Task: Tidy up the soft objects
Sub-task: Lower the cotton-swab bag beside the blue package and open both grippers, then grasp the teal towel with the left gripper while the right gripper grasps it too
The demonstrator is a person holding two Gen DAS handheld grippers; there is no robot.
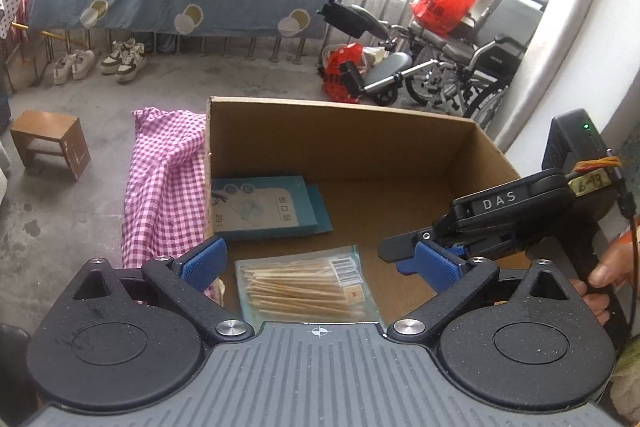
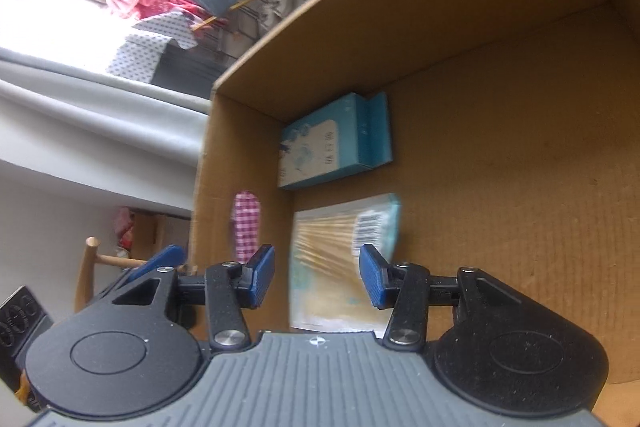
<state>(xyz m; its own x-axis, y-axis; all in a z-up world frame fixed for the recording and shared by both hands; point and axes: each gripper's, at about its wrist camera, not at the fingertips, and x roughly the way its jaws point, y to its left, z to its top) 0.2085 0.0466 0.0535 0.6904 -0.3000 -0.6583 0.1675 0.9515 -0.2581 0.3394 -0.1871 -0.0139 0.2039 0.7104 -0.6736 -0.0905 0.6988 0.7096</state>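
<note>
The cardboard box (image 1: 360,131) holds a teal packet (image 1: 272,207) and a bag of cotton swabs (image 1: 306,287). The left gripper (image 1: 320,263) has its jaws spread wide above the bag, gripping nothing. The right gripper (image 2: 318,277) has its jaws half apart, empty, over the same bag. The pink checked cloth (image 1: 168,187) lies on the floor beside the box.
</note>
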